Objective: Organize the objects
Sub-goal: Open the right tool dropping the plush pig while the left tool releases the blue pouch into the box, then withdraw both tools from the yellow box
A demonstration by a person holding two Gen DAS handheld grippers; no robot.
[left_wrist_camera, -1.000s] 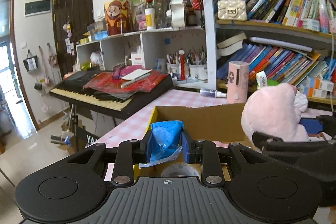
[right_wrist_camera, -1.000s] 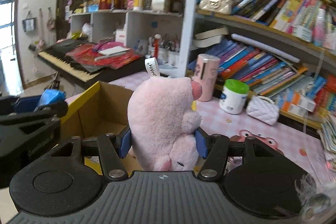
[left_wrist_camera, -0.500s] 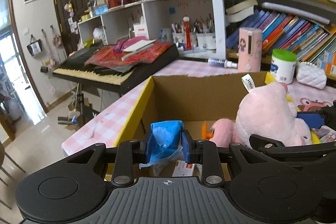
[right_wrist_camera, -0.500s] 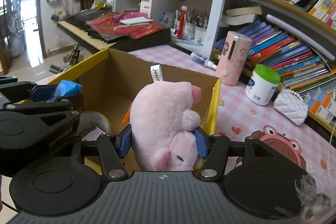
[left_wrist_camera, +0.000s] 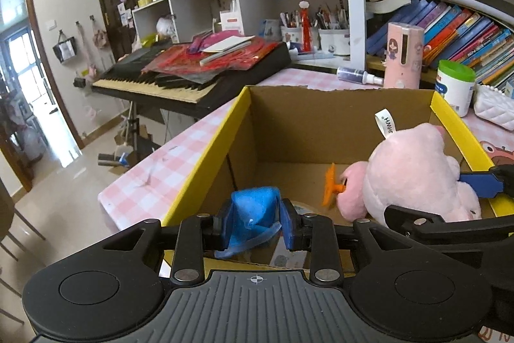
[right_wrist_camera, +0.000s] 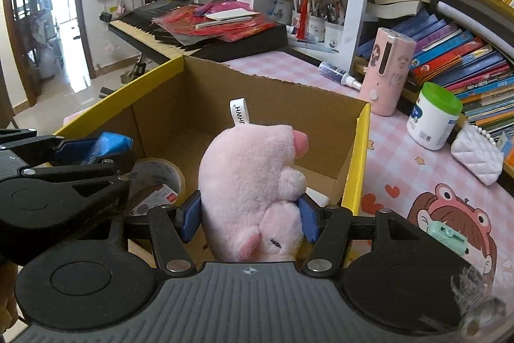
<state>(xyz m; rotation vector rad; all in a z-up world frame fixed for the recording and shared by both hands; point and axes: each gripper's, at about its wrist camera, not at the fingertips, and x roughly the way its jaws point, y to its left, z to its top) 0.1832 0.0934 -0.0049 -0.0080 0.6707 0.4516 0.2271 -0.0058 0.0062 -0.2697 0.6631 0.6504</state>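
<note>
My left gripper [left_wrist_camera: 255,225], jaws just easing apart, still pinches the blue packet [left_wrist_camera: 253,214] above the cardboard box [left_wrist_camera: 337,124]; my right gripper [right_wrist_camera: 249,219] clamps the pink plush [right_wrist_camera: 253,182] inside. Released carelessly, the plush could snag the right-hand wall.

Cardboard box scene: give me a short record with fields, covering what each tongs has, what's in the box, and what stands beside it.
left tongs: jaws have just been opening, blue packet between them, over the box's near edge
right tongs: shut on pink plush, inside the box opening
cardboard box: open, yellow-edged, on the pink checked table
in box: tape roll, small pink toy
beside box: green-lidded tub, pink cylinder
</note>
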